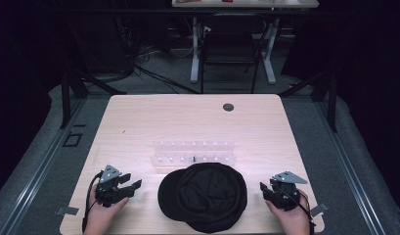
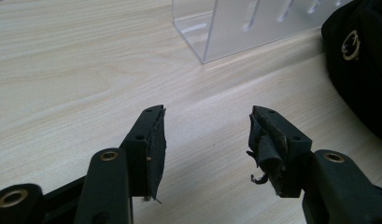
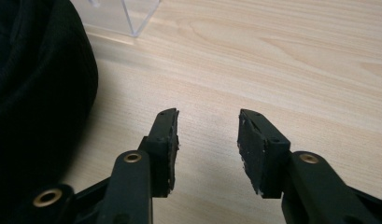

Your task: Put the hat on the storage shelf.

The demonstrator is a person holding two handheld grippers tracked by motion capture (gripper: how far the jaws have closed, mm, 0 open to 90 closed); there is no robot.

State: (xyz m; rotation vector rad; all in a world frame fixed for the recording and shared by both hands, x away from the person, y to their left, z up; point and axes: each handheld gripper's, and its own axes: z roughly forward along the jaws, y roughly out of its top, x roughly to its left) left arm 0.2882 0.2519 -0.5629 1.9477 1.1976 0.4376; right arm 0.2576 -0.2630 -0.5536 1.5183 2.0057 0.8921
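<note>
- Far left, near the front left corner of the light wood-grain surface point(image 1: 139, 117): the left tongs point(image 1: 134, 186), held in a hand that comes in over the front edge. They point toward the middle of the surface, jaws spread wide with nothing between them, just bare wood showing in the gap in the left gripper view point(image 2: 207, 140). The pad on one jaw looks pretty frayed and peeling.
- Middle, right by the front edge: a black fabric cap with a rounded crown and short brim point(image 1: 203, 196), lying flat on the surface with the brim toward the left tongs. It sits between the two tongs and neither one touches it. The left gripper view catches its edge with a small gold-coloured emblem point(image 2: 351, 44).
- Just behind the cap, toward the centre of the surface: a clear acrylic rack with two rows of small pegs point(image 1: 194, 152), standing close to the cap; can't tell if they actually touch.
- Far right, near the front right corner: the right tongs point(image 1: 264, 190), also hand-held, pointing in toward the cap. Jaws stand moderately apart and empty in the right gripper view point(image 3: 207, 140), the cap's dark side point(image 3: 39, 93) just beside them.
- Toward the back edge, right of centre: a small dark round grommet hole point(image 1: 228, 106) set in the surface.
</note>
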